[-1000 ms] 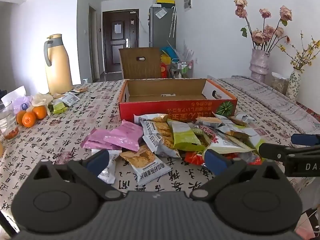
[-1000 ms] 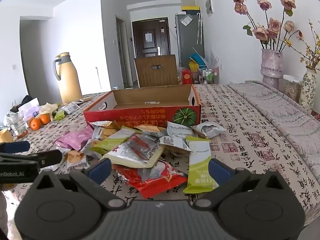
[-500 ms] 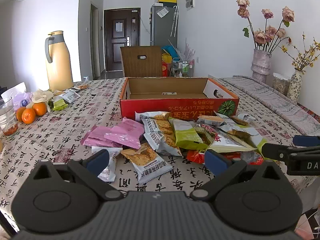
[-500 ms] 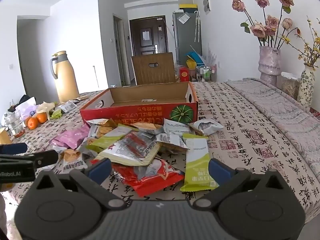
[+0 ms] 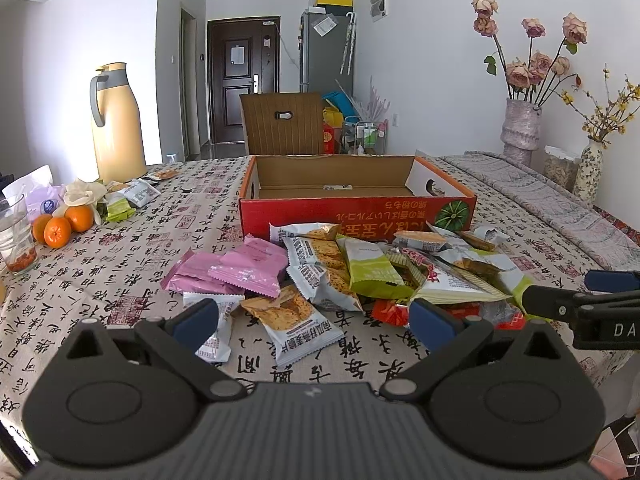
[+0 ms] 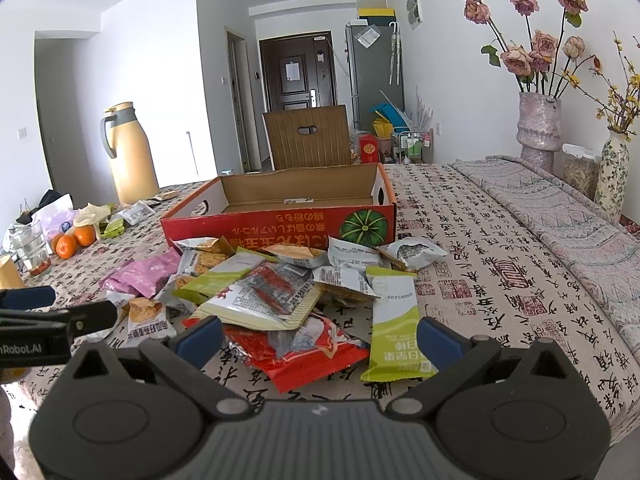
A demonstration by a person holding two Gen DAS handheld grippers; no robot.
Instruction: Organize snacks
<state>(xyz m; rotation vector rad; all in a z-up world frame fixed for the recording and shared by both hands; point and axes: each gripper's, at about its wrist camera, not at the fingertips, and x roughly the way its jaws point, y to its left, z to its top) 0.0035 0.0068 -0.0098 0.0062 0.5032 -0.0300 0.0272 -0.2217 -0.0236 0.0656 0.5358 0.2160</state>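
Left gripper (image 5: pixel 314 320) and right gripper (image 6: pixel 320 338) are both hovering at the near table edge with tongs spread wide, pinching nothing. The snack packets (image 6: pixel 272 292) are lying in a loose, overlapping pile on the patterned tablecloth (image 6: pixel 500 248), just in front of the open red cardboard box (image 5: pixel 356 210), whose interior is showing only bare cardboard; pink packets (image 5: pixel 236 268) are sitting at the pile's left side. Oranges (image 5: pixel 60 226) and a tan thermos jug (image 5: pixel 118 122) are standing well apart at far left; a vase of roses (image 6: pixel 538 128) is standing at far right.
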